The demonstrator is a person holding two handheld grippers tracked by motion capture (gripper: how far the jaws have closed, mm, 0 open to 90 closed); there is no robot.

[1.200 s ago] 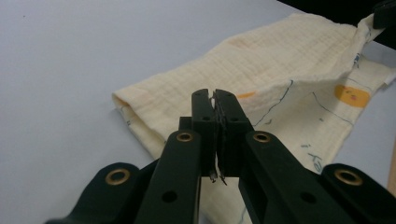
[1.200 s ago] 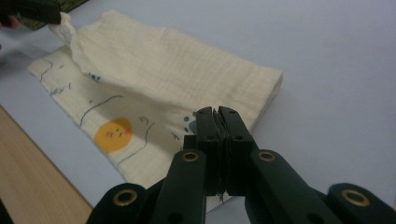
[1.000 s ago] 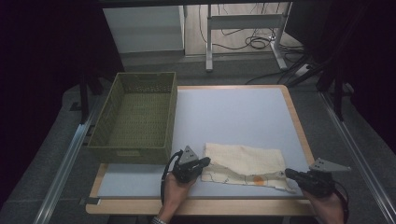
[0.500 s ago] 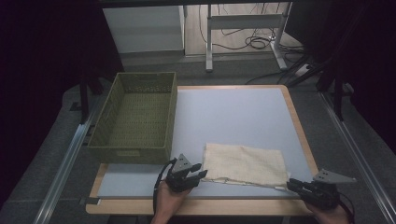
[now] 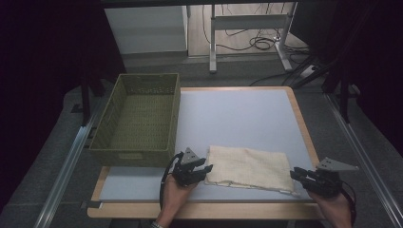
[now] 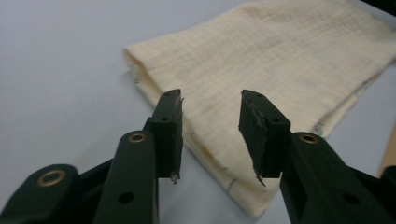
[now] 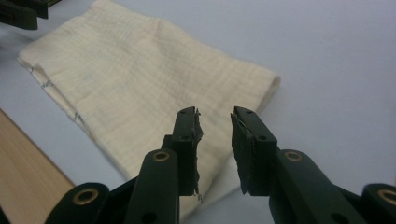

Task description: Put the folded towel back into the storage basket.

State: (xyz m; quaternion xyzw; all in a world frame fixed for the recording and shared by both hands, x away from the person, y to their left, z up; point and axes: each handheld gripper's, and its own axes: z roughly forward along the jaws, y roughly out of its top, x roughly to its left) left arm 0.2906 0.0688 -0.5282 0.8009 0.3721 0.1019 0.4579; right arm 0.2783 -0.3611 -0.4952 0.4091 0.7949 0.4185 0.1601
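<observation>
A cream cloth lies folded flat on the pale blue mat near the table's front edge. My left gripper is at the cloth's left end, open. Its jaws have just come open from shut, then eased in slightly, and nothing is pinched between them. In the left gripper view the left gripper hovers over the cloth's near corner. My right gripper is at the cloth's right end, open, and its jaws have just been opening. The right gripper hangs over the cloth's folded edge without pressing it.
An olive woven basket stands empty at the table's left, just behind my left hand. The blue mat stretches bare behind the cloth. A wooden table edge runs along the front. Table legs and cables lie on the floor beyond.
Both grippers have let go of the cloth's near corners and opened. The cloth, rumpled and stretched between them before, now lies flat and neatly folded. The right hand backed off slightly.
</observation>
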